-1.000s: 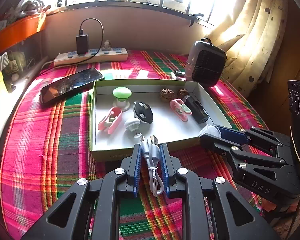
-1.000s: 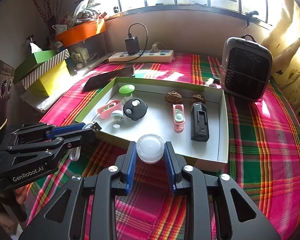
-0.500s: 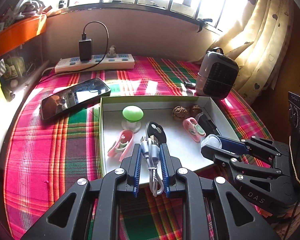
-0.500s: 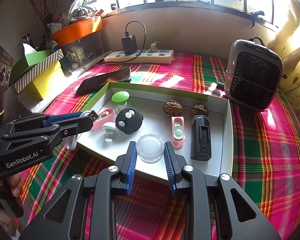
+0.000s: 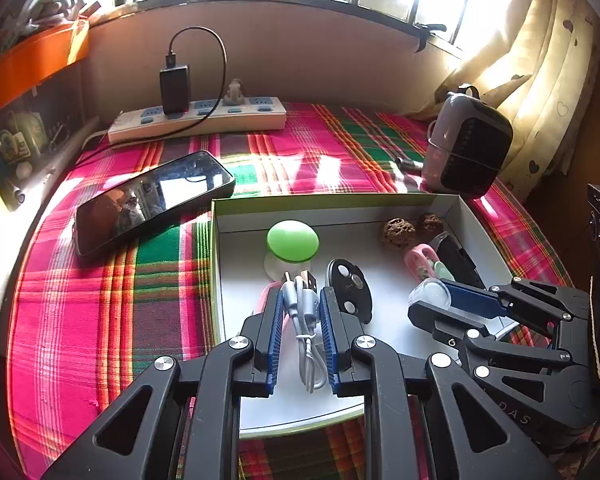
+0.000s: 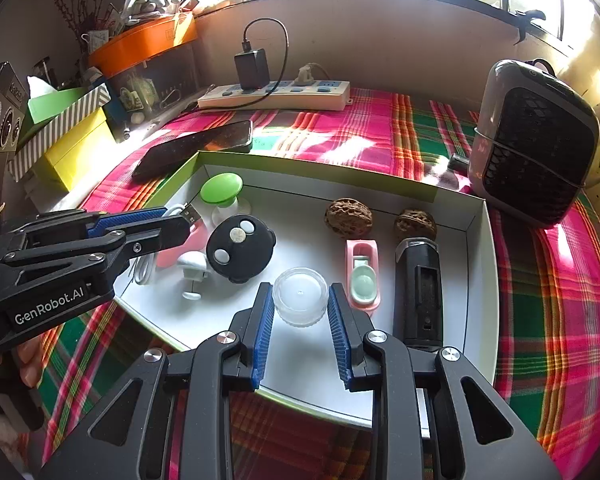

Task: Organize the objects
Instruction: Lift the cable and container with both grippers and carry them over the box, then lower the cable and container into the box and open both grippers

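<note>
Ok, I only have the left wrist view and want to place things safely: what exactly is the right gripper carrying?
Observer: The right gripper is shut on a round clear container, flat face up, over the white box.
Operator: Is anything hidden behind my left gripper?
Observer: Yes. A small white knob-shaped piece lies close by the left gripper, which is shut on the USB cable. The piece sits next to the black round fob.
Operator: Any free floor by the container?
Observer: Bare box floor shows around it, between the fob and the pink clip.
</note>
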Demonstrator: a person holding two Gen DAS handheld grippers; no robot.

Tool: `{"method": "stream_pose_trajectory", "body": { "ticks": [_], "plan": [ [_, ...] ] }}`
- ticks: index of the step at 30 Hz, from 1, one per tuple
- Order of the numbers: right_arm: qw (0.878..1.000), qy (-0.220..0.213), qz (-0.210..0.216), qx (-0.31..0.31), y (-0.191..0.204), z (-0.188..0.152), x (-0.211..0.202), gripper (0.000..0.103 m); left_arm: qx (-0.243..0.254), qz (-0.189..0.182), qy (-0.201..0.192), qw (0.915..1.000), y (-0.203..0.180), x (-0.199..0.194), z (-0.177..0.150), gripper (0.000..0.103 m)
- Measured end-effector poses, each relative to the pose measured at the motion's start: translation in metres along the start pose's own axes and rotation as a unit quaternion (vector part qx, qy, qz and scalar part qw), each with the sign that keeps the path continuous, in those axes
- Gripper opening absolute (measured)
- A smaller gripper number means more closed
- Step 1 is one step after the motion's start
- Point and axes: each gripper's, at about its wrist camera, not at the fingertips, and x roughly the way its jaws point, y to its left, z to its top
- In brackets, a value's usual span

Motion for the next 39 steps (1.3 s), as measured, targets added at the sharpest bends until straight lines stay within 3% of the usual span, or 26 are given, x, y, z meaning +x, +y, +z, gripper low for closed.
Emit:
{"method": "stream_pose_trajectory", "body": {
  "ticks": [8, 39],
  "plan": [
    [1.0, 0.002, -0.009, -0.008, 0.002, 0.0, 0.006, 0.029, 0.009, 0.015, 0.012, 0.9998, 0.0, 0.01, -0.003, 0.017],
    [1.0, 0.009, -0.015, -0.002, 0.001, -0.001, 0.012, 0.029, -0.003, 0.013, 0.014, 0.9998, 0.002, 0.011, -0.003, 0.019]
  ]
}}
